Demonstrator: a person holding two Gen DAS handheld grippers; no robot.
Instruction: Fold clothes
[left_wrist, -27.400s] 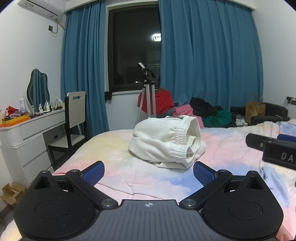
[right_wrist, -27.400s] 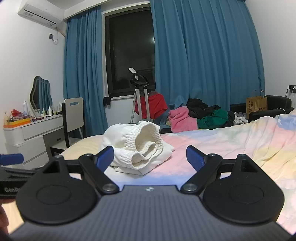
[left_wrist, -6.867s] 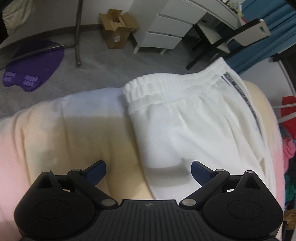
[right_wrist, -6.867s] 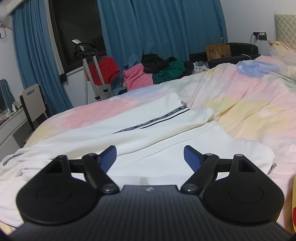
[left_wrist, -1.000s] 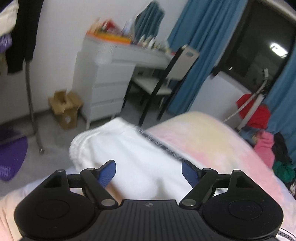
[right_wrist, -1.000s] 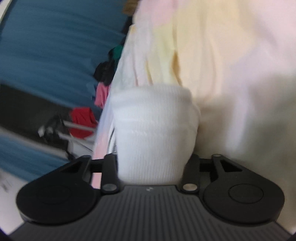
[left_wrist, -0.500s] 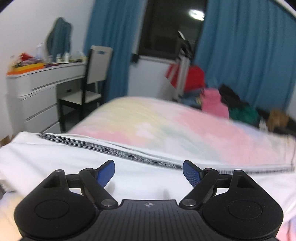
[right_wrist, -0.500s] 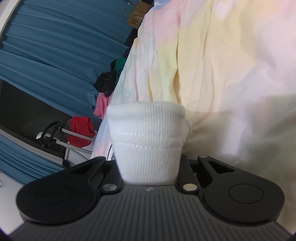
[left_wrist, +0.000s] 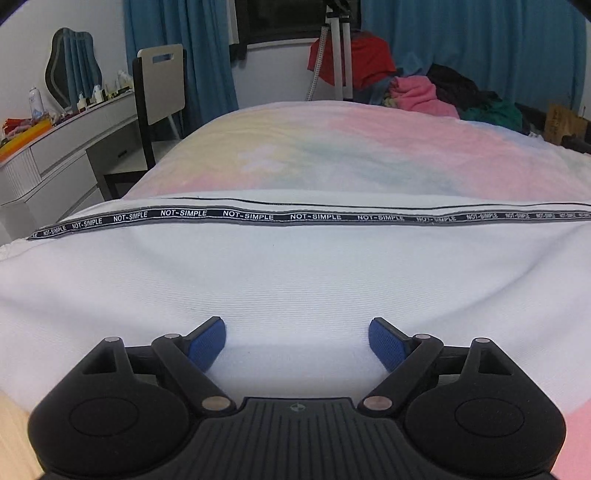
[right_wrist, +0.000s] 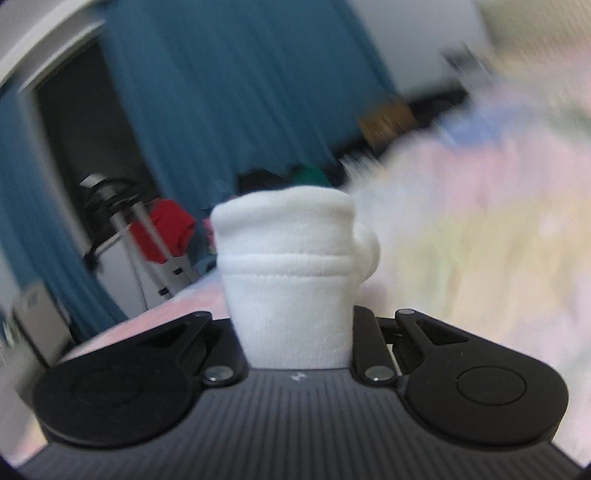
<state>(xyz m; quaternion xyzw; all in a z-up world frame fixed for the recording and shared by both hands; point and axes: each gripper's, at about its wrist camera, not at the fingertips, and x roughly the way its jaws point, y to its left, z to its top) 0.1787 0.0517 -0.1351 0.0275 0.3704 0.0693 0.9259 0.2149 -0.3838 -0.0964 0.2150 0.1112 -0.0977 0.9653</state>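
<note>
White sweatpants (left_wrist: 295, 273) lie spread flat across the pastel bed in the left wrist view, with a black "NOT-SIMPLE" side stripe (left_wrist: 236, 216) running left to right. My left gripper (left_wrist: 297, 341) is open, low over the white fabric, holding nothing. My right gripper (right_wrist: 291, 325) is shut on a white ribbed cuff of the pants (right_wrist: 288, 266), which stands up between the fingers and hides them. The right wrist view is motion-blurred.
The bed (left_wrist: 332, 155) has a pastel tie-dye cover. A white dresser (left_wrist: 55, 155) and a chair (left_wrist: 159, 85) stand at the left. A tripod (left_wrist: 336, 48) and a pile of clothes (left_wrist: 424, 92) sit by the blue curtains (left_wrist: 461, 40).
My left gripper has lowered closer over the flat pants. My right gripper, still holding the cuff, has swung up so it faces the curtains and window instead of the bedcover.
</note>
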